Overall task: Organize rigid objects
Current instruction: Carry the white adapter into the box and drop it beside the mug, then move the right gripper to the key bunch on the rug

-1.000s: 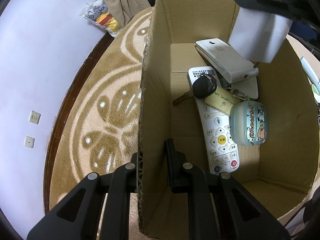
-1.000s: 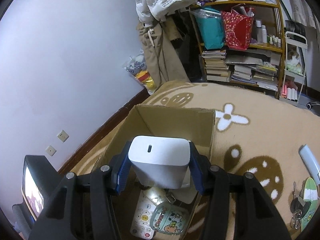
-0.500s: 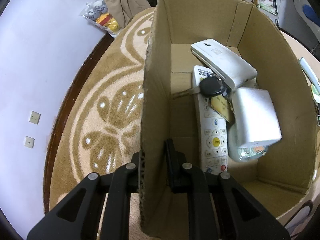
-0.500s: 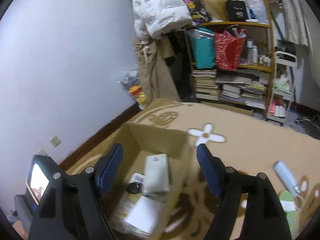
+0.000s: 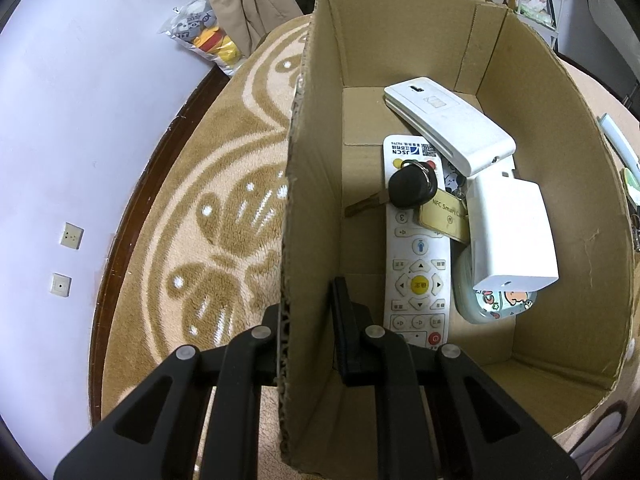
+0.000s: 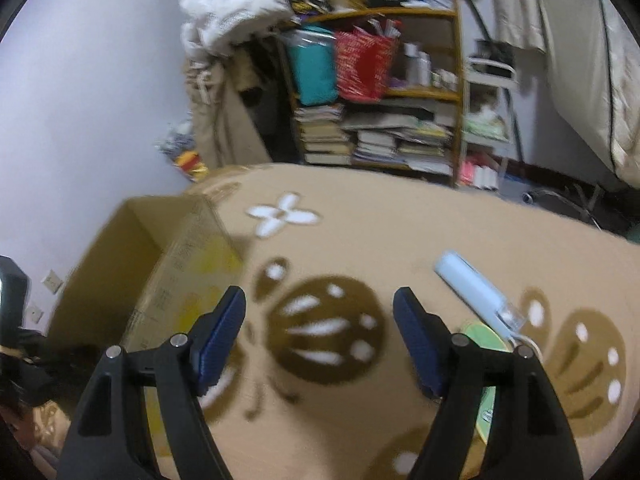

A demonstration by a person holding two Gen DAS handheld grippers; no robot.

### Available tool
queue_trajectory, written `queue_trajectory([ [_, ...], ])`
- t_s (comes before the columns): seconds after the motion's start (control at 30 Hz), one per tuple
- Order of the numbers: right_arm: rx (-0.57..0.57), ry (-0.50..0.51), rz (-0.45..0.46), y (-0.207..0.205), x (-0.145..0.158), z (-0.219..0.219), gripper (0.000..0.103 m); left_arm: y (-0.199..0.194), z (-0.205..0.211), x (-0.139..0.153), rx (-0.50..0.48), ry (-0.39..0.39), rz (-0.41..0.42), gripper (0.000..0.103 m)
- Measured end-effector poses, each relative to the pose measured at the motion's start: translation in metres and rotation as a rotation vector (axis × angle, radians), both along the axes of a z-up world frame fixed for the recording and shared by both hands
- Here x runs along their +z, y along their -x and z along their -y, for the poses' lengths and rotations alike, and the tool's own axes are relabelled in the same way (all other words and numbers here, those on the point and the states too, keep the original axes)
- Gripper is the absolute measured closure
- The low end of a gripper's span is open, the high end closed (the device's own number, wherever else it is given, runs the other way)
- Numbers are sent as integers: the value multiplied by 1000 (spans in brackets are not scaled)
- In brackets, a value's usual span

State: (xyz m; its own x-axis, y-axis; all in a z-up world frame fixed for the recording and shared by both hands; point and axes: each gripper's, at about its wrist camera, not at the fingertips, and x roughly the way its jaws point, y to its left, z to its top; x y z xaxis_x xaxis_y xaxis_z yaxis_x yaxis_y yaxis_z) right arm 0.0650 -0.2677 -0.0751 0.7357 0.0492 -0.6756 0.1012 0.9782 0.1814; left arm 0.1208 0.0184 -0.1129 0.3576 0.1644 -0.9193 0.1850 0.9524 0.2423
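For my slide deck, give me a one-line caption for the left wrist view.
Left gripper clamps the cardboard box wall; inside lie a remote, key and white adapter.

Matt corrugated cardboard box [image 5: 316, 184]; fuzzy pile carpet [image 5: 224, 216]; glossy plastic remote [image 5: 416, 264].

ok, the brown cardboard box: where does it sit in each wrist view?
Left wrist: the brown cardboard box fills centre and right; the left gripper is clamped on its near wall.
Right wrist: lower left, blurred, left of the open right gripper.
Shared landmark: the pale blue oblong device on the beige patterned rug, at the left view's right edge.
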Motion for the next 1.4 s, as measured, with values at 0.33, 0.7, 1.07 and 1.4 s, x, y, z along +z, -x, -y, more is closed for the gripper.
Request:
queue_trajectory([
  [0.33,-120,19,-123,11,-49,44,22,1,0,-2,-3,-4,2,90],
  [0.7,-162,131,-193,18,-71,48,22,2,0,-3,-8,-7,1,90],
  [1.07,-260,35,-171,28,-69,77,22,2,0,-4,-9,-5,1,90],
  [1.4,-184,-92,-195,26,-84,64,41,3,0,-4,-9,-6,1,89],
])
